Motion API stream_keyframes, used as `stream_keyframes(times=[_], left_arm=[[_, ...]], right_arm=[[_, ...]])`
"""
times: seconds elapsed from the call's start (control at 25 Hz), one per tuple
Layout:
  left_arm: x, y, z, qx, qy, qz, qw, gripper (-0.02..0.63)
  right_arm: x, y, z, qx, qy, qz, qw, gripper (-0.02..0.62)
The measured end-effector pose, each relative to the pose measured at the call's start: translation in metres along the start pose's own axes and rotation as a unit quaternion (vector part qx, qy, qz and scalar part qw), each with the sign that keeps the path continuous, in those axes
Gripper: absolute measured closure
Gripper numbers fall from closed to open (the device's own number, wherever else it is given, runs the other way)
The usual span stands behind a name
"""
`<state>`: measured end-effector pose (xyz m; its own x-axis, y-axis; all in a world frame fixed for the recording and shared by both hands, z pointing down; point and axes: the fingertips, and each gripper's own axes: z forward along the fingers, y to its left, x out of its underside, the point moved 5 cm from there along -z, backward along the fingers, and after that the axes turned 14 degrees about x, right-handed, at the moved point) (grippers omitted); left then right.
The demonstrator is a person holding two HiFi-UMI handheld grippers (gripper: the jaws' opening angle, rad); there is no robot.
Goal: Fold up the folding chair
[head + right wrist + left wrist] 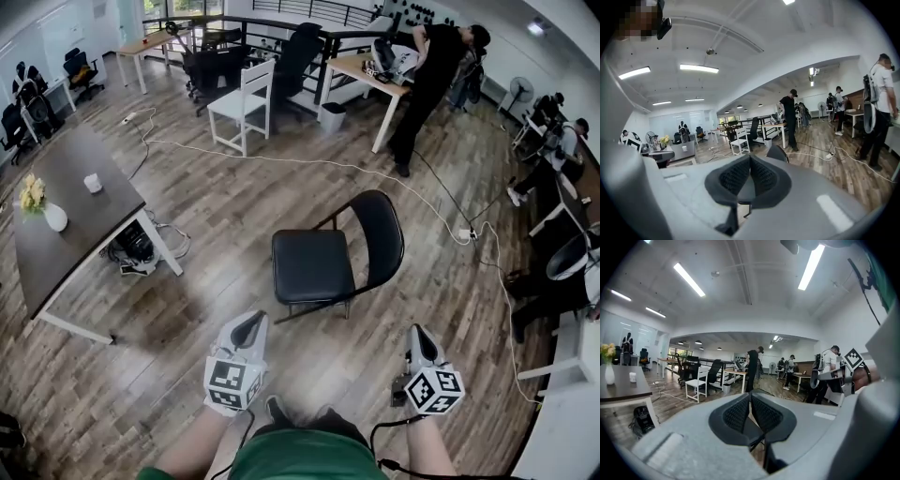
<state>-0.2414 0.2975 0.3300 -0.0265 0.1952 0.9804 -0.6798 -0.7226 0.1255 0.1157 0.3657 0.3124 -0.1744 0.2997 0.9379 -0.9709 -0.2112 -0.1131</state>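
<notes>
Underfoot, plank wood floor (187, 309). At the left of the head view, dark worktop (66, 216). Mid-floor, just ahead of both tools, black folding chair (312, 265): unfolded, upright on its legs, seat level, backrest on the right, so facing left toward the worktop; seat-to-back line running across the view. Near the bottom edge, left tool (248, 330) and right tool (419, 339), apart from the chair, jaws pressed together on nothing.
</notes>
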Motion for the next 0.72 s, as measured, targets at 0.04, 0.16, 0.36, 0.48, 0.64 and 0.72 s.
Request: stream_keyframes(times=[0.04, 0.16, 0.36, 0.48, 0.64, 0.72], left_arm=[[0.003, 0.005, 0.003, 0.002, 0.002, -0.006, 1.0, 0.584], [0.012, 0.019, 0.012, 0.003, 0.008, -0.028, 0.9996, 0.584], [0.027, 0.037, 0.036, 0.003, 0.026, -0.042, 0.9988, 0.584], [0.037, 0.048, 0.051, 0.0, 0.043, -0.052, 0.9978, 0.583], [0.047, 0.066, 0.083, -0.006, 0.065, -0.065, 0.9957, 0.583], [0.053, 0.073, 0.099, -0.008, 0.079, -0.069, 0.9945, 0.582]], right_arm=[[0.001, 0.0, 0.004, 0.003, 0.003, 0.003, 1.0, 0.592], [0.004, 0.0, 0.019, 0.01, 0.014, 0.009, 1.0, 0.592], [0.01, 0.0, 0.052, 0.008, 0.027, 0.01, 1.0, 0.592], [0.009, -0.002, 0.078, 0.002, 0.031, 0.011, 0.999, 0.592], [0.003, -0.009, 0.126, -0.008, 0.035, 0.017, 0.999, 0.592], [0.003, -0.014, 0.15, -0.013, 0.043, 0.017, 0.999, 0.592]])
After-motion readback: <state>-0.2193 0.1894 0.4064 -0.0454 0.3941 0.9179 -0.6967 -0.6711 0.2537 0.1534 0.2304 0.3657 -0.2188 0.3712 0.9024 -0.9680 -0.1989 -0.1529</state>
